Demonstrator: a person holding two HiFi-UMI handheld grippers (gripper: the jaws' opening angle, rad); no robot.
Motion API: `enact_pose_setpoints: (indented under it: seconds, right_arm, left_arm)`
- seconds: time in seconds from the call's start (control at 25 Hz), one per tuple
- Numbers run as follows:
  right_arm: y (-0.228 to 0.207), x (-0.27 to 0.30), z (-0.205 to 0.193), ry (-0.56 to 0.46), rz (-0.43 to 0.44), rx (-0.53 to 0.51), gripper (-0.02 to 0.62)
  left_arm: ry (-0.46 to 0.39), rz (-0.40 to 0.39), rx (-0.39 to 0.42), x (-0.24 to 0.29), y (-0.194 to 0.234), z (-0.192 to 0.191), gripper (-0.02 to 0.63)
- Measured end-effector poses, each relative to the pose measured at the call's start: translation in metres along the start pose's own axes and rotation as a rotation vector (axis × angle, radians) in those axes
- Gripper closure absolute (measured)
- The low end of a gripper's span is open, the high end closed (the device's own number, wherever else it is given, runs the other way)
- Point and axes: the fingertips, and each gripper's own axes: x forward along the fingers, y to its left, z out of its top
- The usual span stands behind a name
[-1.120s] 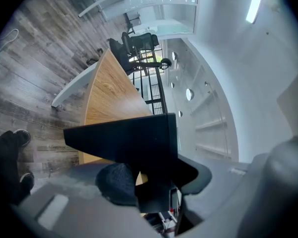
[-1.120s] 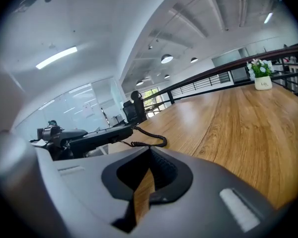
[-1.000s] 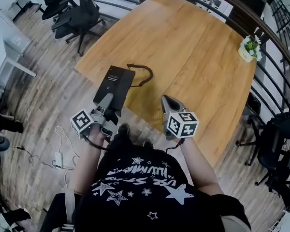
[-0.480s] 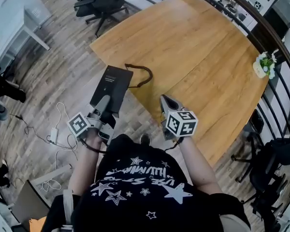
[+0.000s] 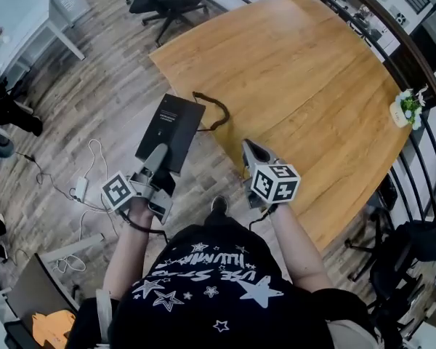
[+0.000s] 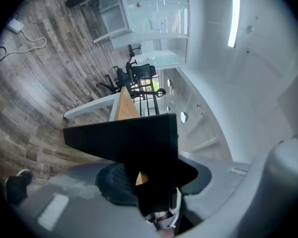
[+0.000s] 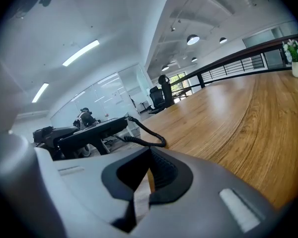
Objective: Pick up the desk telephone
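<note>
Telephone (image 5: 171,126) drawn off table (image 5: 291,71) — left gripper (image 5: 156,155), clamped

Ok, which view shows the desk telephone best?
The head view: it shows the whole desk telephone, held by the left gripper. The left gripper view shows only one edge, close up. The right gripper view shows it side-on and small.

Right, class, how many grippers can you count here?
2: the left gripper holds the black telephone just off the table; the right gripper is empty, at the table's edge. None seems hidden.
</note>
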Motion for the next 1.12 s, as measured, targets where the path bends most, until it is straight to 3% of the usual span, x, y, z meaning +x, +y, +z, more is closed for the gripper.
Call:
enact_pose_setpoints:
  seconds: [0.4,1.12]
  right_arm:
    - [0.048,-0.024,-0.020,0.002,0.062,-0.046,0.594]
    - [0.127,-0.127,-0.092,0.016,0.150,-0.091,0.595]
  left_arm:
    - [-0.057,-0.012,-0.015,-0.078,0.006,-0.024,0.419]
    - [-0.134,-0.012,-0.034,-0.225,0.013,-0.115,0.419]
